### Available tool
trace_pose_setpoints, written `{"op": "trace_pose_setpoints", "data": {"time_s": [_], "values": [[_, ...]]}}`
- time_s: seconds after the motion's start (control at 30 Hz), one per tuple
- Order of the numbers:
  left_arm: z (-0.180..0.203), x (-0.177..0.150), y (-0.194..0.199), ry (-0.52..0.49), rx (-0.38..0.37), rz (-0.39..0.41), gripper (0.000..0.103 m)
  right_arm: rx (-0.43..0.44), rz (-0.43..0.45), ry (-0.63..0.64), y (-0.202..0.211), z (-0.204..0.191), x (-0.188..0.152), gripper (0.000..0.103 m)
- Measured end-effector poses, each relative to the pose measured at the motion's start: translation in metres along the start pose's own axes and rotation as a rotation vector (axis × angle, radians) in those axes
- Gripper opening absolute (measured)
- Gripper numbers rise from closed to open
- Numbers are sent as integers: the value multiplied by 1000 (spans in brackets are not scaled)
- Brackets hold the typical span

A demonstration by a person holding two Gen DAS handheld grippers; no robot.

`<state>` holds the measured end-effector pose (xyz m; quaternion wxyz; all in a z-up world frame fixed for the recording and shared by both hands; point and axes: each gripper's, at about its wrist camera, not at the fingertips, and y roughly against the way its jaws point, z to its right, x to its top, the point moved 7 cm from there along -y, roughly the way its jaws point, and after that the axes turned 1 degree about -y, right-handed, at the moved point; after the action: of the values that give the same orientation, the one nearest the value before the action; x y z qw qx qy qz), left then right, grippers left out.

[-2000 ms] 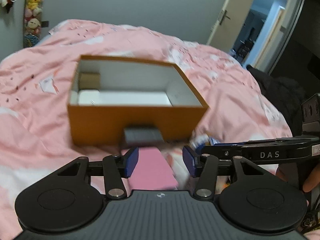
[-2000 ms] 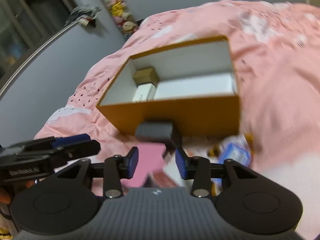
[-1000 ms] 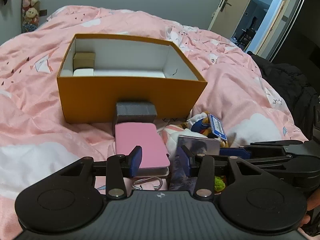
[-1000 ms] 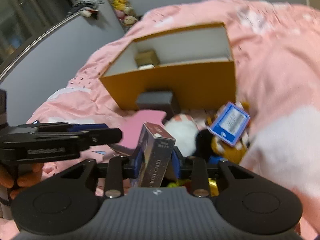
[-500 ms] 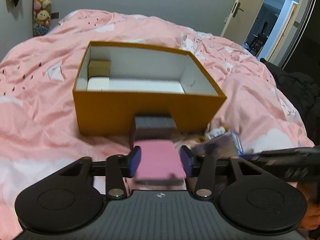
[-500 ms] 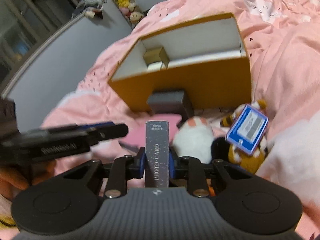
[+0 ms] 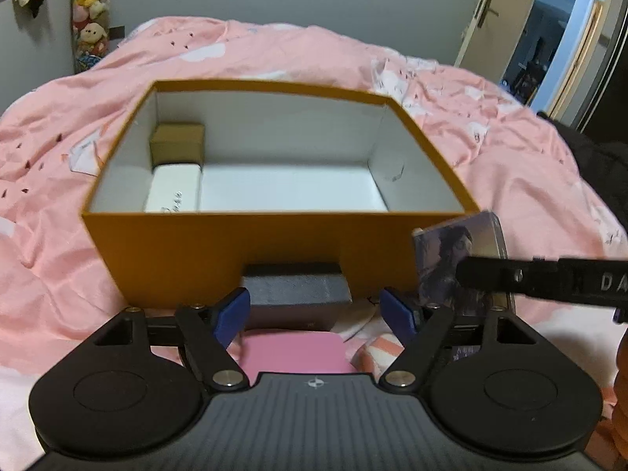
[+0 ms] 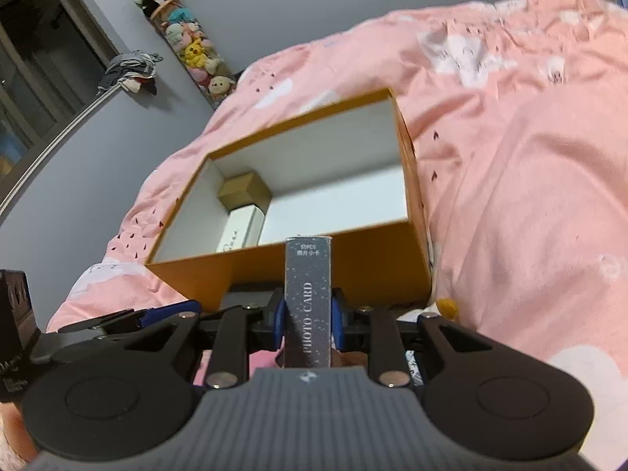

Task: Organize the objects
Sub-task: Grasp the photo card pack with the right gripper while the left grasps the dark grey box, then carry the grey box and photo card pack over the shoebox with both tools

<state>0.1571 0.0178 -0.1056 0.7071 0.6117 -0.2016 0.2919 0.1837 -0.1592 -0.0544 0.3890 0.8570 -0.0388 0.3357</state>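
Left wrist view looks down across a bed under a pink duvet (image 7: pixel 490 149), on which the open orange box (image 7: pixel 243 251) sits with its long axis running left to right, its near wall facing the camera. Inside, against the left end, a small brown box (image 7: pixel 177 142) lies behind a white box (image 7: pixel 172 190) whose long axis runs from near to far; the rest of the white floor is bare. A grey box (image 7: pixel 296 288) rests against the foot of the orange box's near wall, and a pink case (image 7: pixel 292 353) lies just in front of it, long axis toward the camera. The left tongs (image 7: pixel 316 312) tilt downward over the pink case, jaws opening wide, with nothing pressed between the blue pads; the case sits below the gap. Right wrist view shows the right tongs (image 8: pixel 308 320) also tilted downward, pinching a slim photo card box (image 8: pixel 309 298) by its two broad faces; its long axis lines up with the fingers, the printed top end pointing toward the orange box (image 8: pixel 376 271), just short of the near rim. From the left, the same card box (image 7: pixel 457 259) appears at the right corner of the orange box.
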Motion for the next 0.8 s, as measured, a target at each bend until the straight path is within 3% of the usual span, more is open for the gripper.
{"op": "trace_pose_setpoints", "data": {"time_s": [0.1, 0.3, 0.57, 0.8], "values": [[-3, -4, -10, 24, 43, -20, 97, 17, -3, -11, -7, 4, 3, 24], [-9, -6, -23, 81, 68, -28, 98, 17, -13, -21, -17, 11, 4, 25], [-11, -6, -39, 68, 108, -60, 98, 39, -39, -72, -24, 22, 6, 26], [-11, -6, -36, 70, 89, -66, 90, 36, -37, -60, -24, 21, 6, 26]]}}
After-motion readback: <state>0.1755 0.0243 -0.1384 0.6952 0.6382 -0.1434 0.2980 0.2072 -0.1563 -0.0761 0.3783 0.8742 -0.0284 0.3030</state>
